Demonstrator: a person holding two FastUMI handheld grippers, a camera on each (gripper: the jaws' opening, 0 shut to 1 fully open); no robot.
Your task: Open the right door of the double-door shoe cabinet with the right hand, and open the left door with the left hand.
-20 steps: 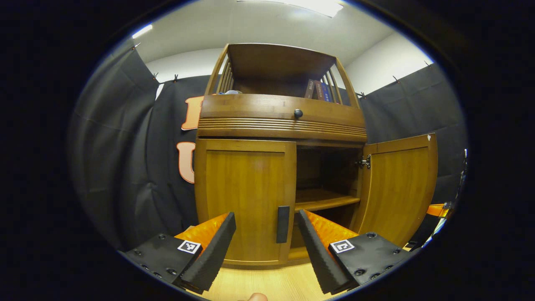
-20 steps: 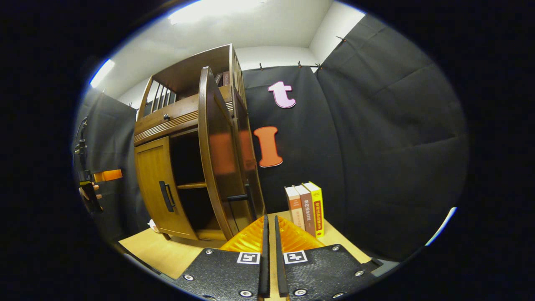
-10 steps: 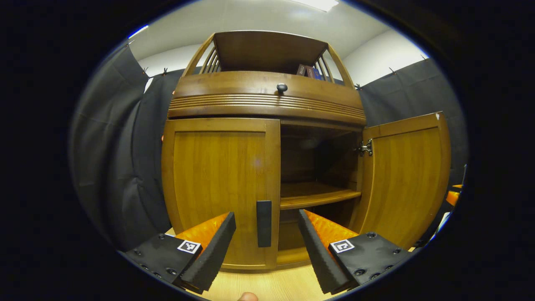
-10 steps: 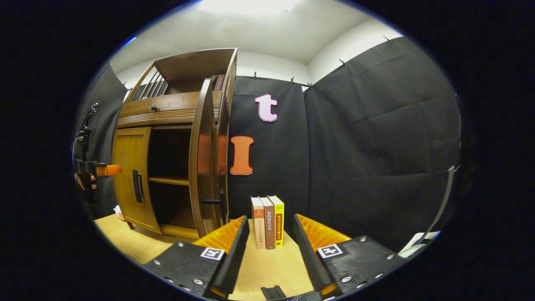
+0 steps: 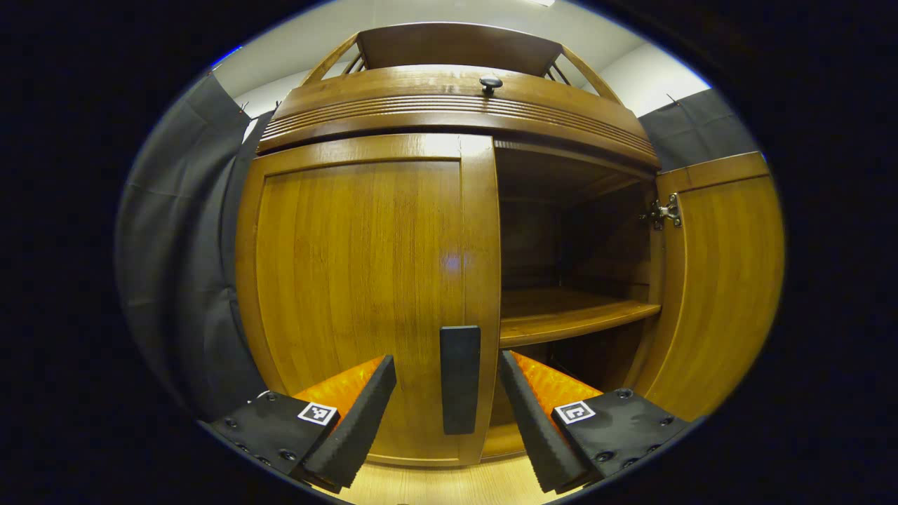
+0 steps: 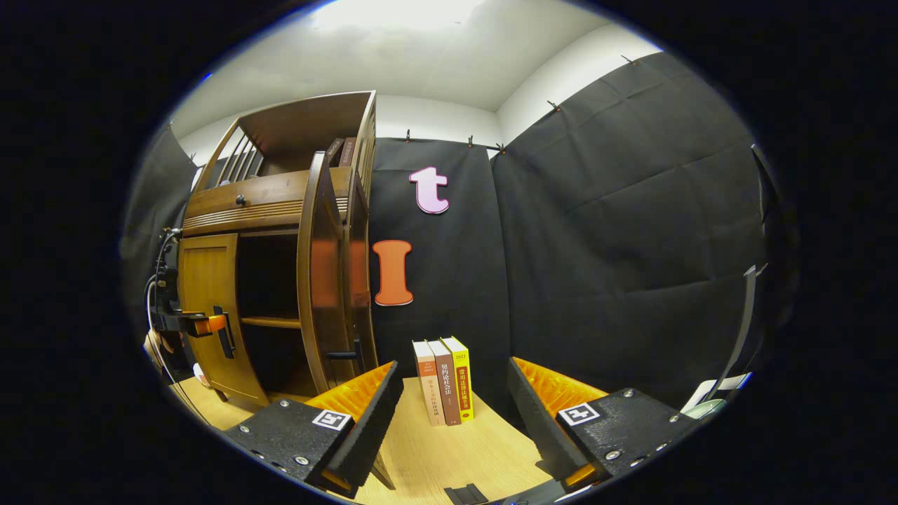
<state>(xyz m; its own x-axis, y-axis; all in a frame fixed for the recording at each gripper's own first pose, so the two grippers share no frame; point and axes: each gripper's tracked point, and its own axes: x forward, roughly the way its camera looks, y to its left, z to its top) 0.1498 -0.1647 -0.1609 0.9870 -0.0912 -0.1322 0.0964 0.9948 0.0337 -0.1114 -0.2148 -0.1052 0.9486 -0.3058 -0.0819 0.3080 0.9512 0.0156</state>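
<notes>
The wooden shoe cabinet [image 5: 449, 112] fills the left gripper view. Its left door [image 5: 358, 280] is closed, with a dark upright handle [image 5: 459, 379] at its right edge. My left gripper [image 5: 447, 410] is open, and the handle stands between its fingers, close ahead, untouched. The right door [image 5: 715, 280] is swung wide, showing a bare shelf [image 5: 568, 319]. In the right gripper view the cabinet [image 6: 273, 203] is at the left with the open right door [image 6: 323, 280] edge-on. My right gripper [image 6: 449, 414] is open and holds nothing, well clear of that door. The left gripper [image 6: 200, 324] shows there at the left door's handle.
Three upright books [image 6: 445, 379] stand on the light wooden tabletop [image 6: 449, 456] just beyond my right gripper, against the black cloth wall. More books sit on the cabinet's top shelf [image 6: 337, 151]. A round knob [image 5: 490, 83] marks the drawer front above the doors.
My left gripper has moved in toward the left door until the handle sits between its fingers. My right gripper opened, let go of the right door and drew back to the right.
</notes>
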